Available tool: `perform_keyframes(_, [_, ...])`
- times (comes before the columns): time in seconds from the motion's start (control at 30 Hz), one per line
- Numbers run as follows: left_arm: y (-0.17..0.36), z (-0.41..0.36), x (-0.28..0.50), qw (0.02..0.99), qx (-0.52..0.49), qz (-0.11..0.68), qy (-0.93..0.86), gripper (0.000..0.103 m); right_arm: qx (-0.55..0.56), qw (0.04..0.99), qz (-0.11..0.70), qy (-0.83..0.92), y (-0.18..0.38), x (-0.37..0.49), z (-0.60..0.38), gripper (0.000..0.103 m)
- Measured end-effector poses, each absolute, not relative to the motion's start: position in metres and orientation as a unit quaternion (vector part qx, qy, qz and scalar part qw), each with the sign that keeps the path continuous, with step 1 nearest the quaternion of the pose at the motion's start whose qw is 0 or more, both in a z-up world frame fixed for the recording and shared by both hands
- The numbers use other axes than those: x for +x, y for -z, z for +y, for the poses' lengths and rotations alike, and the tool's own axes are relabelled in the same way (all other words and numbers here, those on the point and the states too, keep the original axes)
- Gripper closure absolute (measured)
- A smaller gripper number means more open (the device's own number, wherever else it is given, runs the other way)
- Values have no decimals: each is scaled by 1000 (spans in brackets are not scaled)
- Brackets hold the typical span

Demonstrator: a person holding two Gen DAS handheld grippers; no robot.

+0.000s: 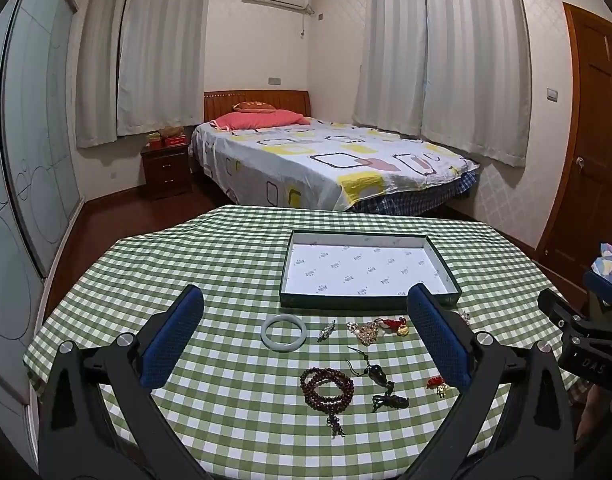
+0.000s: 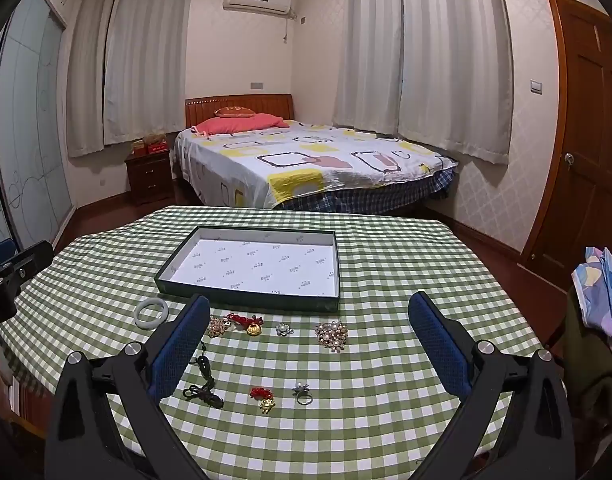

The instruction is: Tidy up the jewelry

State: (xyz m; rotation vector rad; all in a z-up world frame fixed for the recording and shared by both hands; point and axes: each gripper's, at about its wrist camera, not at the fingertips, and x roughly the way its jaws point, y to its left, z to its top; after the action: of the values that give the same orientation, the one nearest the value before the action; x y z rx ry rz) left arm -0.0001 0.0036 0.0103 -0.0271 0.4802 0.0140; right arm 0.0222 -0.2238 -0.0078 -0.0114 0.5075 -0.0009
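On the checked tablecloth (image 1: 234, 248), jewelry lies loose before an empty box (image 1: 369, 268). Left gripper (image 1: 306, 340) and right gripper (image 2: 306, 344) both gape, holding nothing. Sorting apparently unstarted; next, likely grasp the bangle (image 1: 284, 333).

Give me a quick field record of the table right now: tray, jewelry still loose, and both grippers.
tray: shallow box, dark rim, white paper lining, nothing in it
surface: green checked tablecloth
loose, left side: pale bangle, dark bead bracelet, dark cord pendant
loose, right side: pearl brooch, small ring, red-and-gold charm
placement: every piece lies on the cloth, in front of the tray
left gripper: open, holding nothing
right gripper: open, holding nothing
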Motion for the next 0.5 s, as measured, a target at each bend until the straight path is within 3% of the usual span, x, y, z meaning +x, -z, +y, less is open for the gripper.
perform_keyframes(0.5, [-8, 4, 0, 971, -15, 240, -7, 4, -5, 967, 253, 0, 8, 24, -224, 6])
